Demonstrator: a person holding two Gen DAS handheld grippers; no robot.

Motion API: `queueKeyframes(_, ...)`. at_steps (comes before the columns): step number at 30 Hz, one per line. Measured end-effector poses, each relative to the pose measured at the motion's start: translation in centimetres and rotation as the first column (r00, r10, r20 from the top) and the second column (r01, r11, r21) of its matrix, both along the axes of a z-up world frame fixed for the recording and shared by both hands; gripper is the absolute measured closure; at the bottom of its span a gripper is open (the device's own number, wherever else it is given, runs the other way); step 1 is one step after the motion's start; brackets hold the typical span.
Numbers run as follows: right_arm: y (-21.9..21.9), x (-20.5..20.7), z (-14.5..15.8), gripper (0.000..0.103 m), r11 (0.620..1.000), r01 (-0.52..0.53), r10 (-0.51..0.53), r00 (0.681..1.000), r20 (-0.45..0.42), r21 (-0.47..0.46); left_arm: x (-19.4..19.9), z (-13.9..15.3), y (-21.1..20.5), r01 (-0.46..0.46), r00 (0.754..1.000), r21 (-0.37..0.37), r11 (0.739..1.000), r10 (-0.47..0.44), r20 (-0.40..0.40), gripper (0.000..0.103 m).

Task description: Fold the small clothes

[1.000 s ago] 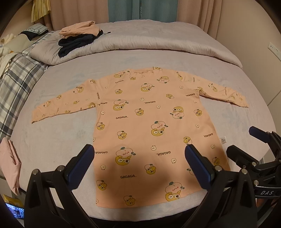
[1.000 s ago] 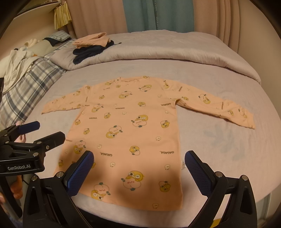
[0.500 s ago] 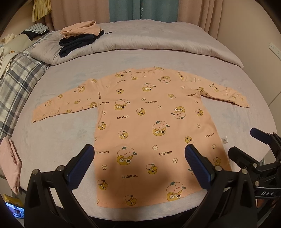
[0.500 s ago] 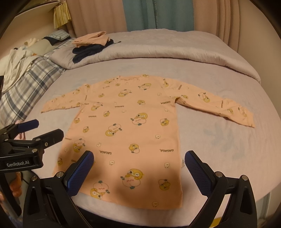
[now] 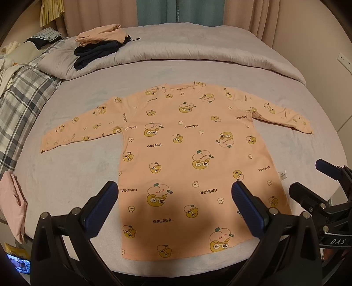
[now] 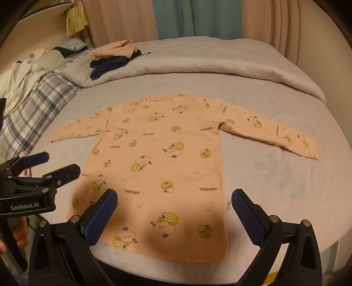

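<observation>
Little differs from a second ago: the peach long-sleeved top (image 5: 189,167) lies in the same place, spread flat on the bed (image 5: 66,176) with both sleeves stretched out sideways, and both wrist views have crept slightly nearer to its hem, so the garment fills a bit more of each picture. The left gripper (image 5: 175,206) hovers over the hem with its blue-padded fingers (image 5: 101,208) spread wide and nothing between them. The right gripper (image 6: 175,214) hovers likewise over the hem's right part, its fingers (image 6: 247,216) just as wide apart and empty. Each gripper shows at the edge of the other's view, the right one (image 5: 319,187) beside the top's right edge, the left one (image 6: 44,169) beside its left edge, both with fingers parted.

The top carries a print of yellow cartoon figures and the word GAGAGA. It rests on a pale lilac-grey sheet. Beyond the neckline a grey duvet (image 5: 198,50) is bunched across the bed, with a small pile of clothes (image 5: 99,47), peach over dark navy, on its left end. A plaid blanket (image 5: 19,105) runs along the bed's left side, and a pink folded cloth (image 5: 13,206) sits at the near left edge. Pink and teal curtains (image 6: 176,19) hang behind the bed.
</observation>
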State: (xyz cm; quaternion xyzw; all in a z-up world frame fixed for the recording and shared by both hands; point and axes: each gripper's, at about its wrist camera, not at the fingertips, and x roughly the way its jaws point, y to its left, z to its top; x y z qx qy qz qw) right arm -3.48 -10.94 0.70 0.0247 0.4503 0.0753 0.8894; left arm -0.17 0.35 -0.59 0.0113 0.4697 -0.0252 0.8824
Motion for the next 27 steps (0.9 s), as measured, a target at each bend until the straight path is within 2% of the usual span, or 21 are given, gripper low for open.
queueKeyframes(23, 0.0, 0.2, -0.3, 0.001, 1.000, 0.003, -0.003, 1.000, -0.010, 0.005, 0.6, -0.7, 0.1, -0.004, 1.000, 0.001, 1.000, 0.004, -0.017, 0.000)
queueKeyframes(27, -0.6, 0.7, -1.1, 0.001, 0.999, 0.016, -0.015, 1.000, -0.017, 0.035, 1.1, -1.4, 0.6, -0.018, 1.000, -0.036, 0.999, 0.017, -0.025, 0.000)
